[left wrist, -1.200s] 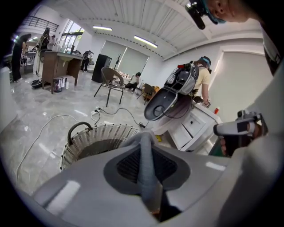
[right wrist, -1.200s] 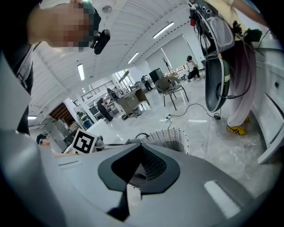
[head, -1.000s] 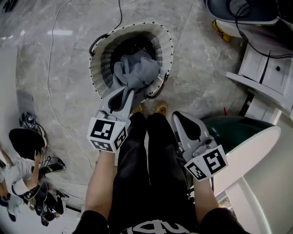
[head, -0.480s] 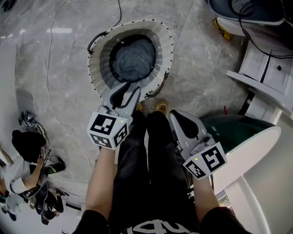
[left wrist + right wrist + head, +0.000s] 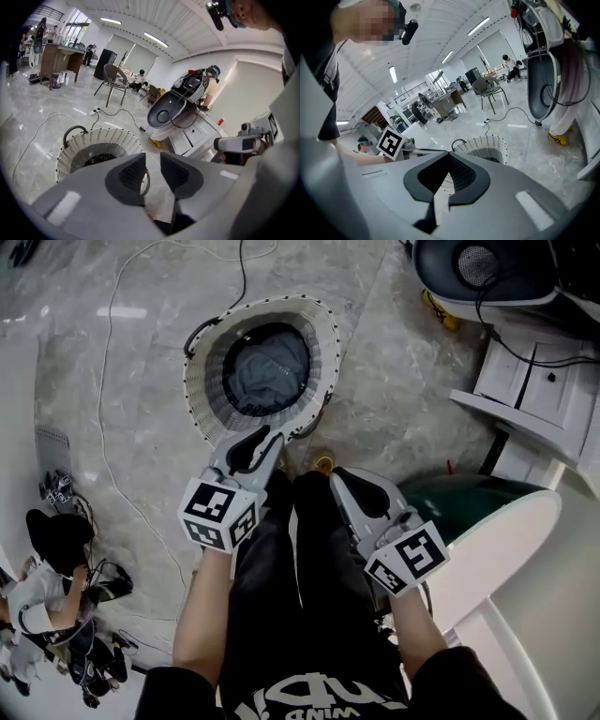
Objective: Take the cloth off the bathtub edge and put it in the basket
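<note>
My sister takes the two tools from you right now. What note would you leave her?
The left tool is at the near rim of the basket; its jaws have just been opening, with nothing between them.
The right tool is shut and empty.
The cloth lies inside the basket.
Done: cloth dropped in.
Left: nothing that shows.

Head view steeply downward, gripper views forward, all share basket point(image 5: 201, 381)

Woven basket point(image 5: 200, 381), glossy marble floor point(image 5: 398, 381)
</note>
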